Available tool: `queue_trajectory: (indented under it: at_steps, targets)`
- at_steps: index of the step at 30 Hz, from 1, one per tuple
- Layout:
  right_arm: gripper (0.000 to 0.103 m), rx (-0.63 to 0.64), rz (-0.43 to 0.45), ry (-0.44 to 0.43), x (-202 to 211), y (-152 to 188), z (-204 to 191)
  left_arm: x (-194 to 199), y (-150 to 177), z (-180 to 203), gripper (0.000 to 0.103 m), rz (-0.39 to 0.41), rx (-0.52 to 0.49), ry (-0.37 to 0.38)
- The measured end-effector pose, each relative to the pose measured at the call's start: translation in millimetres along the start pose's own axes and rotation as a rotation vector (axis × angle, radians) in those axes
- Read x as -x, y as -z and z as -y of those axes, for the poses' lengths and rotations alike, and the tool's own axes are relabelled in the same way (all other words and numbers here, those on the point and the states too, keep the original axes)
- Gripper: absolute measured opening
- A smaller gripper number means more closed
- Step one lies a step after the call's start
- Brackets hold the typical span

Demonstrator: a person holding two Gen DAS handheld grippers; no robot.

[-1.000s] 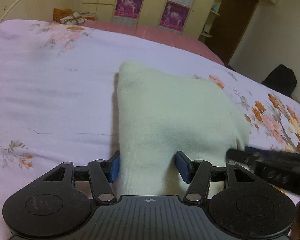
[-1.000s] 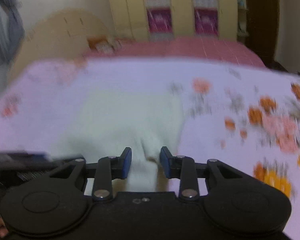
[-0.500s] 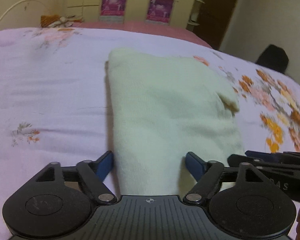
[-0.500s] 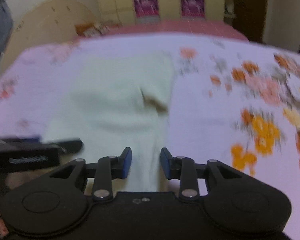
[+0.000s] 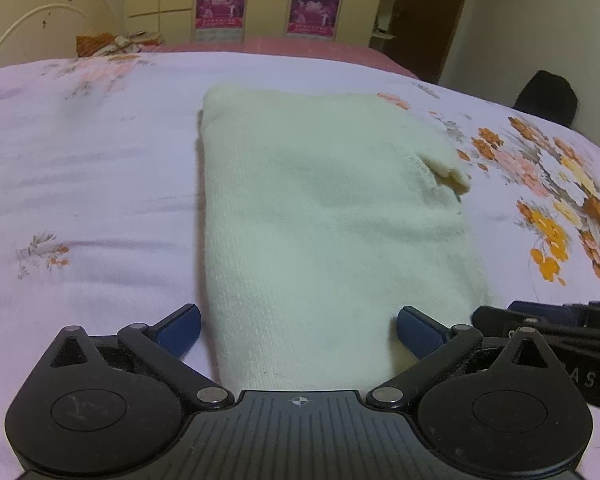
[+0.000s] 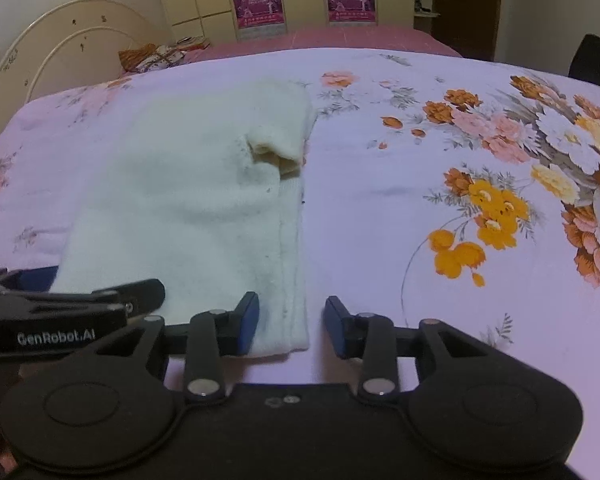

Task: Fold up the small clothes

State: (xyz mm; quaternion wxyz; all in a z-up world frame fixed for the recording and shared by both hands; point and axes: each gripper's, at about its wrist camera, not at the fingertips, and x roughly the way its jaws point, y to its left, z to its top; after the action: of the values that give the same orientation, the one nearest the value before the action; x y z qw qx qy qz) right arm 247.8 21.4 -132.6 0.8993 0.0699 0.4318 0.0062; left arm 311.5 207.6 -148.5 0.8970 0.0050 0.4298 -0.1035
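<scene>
A pale cream knit garment (image 5: pixel 324 216) lies folded flat on the floral bedsheet (image 5: pixel 80 184); it also shows in the right wrist view (image 6: pixel 188 200). A small sleeve end (image 5: pixel 446 170) sticks out at its right edge. My left gripper (image 5: pixel 299 330) is open, its jaws spread wide either side of the garment's near end. My right gripper (image 6: pixel 292 326) is open at the garment's near right corner, which lies between its jaws. The right gripper's fingers show in the left wrist view (image 5: pixel 540 320); the left gripper's fingers show in the right wrist view (image 6: pixel 72 300).
The bed runs far to the left and right of the garment. A cream headboard (image 6: pixel 60 52) stands at the far left. An orange patterned cloth (image 6: pixel 152 56) lies at the back. Wardrobes with pink posters (image 5: pixel 220 4) line the far wall. A dark object (image 5: pixel 546 96) sits past the bed's right edge.
Both grippers have opened and let go of the garment's near end. The garment has come down from a raised drape and now lies flat on the bed.
</scene>
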Motion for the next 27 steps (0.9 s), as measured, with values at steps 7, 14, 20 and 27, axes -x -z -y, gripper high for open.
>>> queue_trajectory:
  at_steps: [7,14,20,27]
  targets:
    - [0.039,-0.054,-0.013,-0.022,-3.0,1.2,9.2,3.5,3.8,-0.7,0.103,-0.003,0.048,-0.029]
    - [0.046,-0.034,-0.016,-0.007,-0.1,1.0,5.6,2.8,2.1,3.4,0.103,-0.023,0.049,-0.066]
    - [0.054,-0.002,-0.022,0.006,-2.0,-1.4,5.1,5.4,3.1,0.5,0.103,-0.026,0.064,-0.059]
    - [0.065,0.011,-0.024,0.009,-3.2,-2.1,8.1,2.1,-0.8,9.3,0.103,-0.062,0.056,-0.111]
